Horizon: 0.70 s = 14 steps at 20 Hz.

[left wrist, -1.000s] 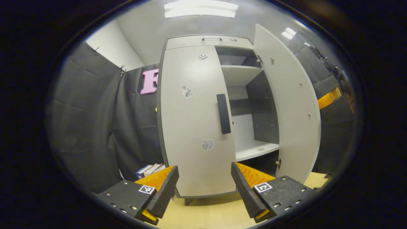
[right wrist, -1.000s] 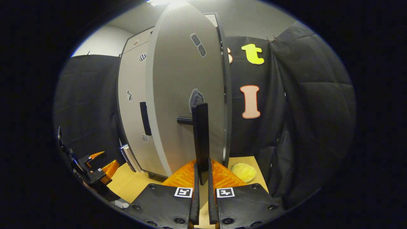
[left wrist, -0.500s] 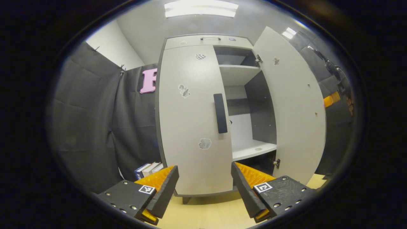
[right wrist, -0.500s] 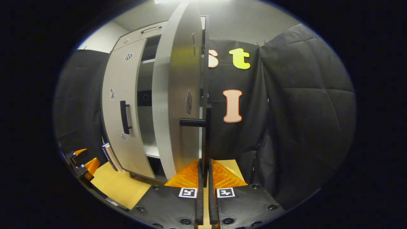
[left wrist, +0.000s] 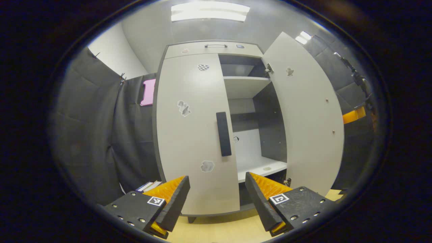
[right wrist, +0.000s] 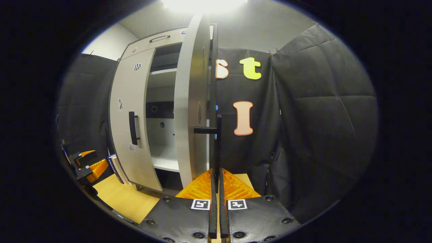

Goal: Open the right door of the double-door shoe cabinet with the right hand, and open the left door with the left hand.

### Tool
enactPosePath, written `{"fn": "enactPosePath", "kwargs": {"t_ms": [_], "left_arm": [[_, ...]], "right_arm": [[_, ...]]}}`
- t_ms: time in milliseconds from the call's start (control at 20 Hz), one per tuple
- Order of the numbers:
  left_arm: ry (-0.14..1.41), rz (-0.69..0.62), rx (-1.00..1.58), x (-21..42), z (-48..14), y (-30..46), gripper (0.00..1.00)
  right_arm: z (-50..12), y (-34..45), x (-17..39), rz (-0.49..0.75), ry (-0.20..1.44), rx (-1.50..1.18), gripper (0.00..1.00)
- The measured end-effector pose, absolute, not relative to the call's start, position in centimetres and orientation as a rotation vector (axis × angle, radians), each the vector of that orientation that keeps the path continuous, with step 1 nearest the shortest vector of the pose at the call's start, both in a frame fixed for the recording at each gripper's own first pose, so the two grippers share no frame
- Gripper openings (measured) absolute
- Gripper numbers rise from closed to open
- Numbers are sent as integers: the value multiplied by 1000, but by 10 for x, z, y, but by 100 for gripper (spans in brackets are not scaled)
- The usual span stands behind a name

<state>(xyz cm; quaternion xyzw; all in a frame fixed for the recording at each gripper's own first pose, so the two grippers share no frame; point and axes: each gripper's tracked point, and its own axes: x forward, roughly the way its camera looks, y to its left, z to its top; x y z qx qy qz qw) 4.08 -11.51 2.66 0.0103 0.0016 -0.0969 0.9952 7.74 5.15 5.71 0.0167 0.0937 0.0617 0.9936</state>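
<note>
The grey shoe cabinet's left door is closed, its black vertical handle straight ahead of my left gripper. That gripper is open, holds nothing, and stays some way short of the door. The right door stands swung out, baring the shelves. In the right gripper view this door is edge-on, and my right gripper is shut on its black handle. The left door and the left gripper lie to its left.
A top drawer with a metal pull sits above the doors. Books lean by the cabinet's left foot on the wooden floor. Black cloth walls close in on both sides.
The right door has swung further open with my right gripper on its handle. The left gripper has shifted slightly, so the cabinet sits lower and more to the left in its view.
</note>
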Motion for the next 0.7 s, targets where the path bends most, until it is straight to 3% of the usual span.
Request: {"fn": "enactPosePath", "kwargs": {"t_ms": [100, 300, 700], "left_arm": [[-8, -219, 1, 54, 38, -128, 99], [-10, -256, -30, 83, 55, -148, 96], [-37, -196, -41, 156, 81, -149, 96]], "right_arm": [[64, 42, 75, 107, 149, 30, 7], [77, 7, 50, 13, 65, -34, 99], [48, -37, 17, -124, 127, 11, 97]]}}
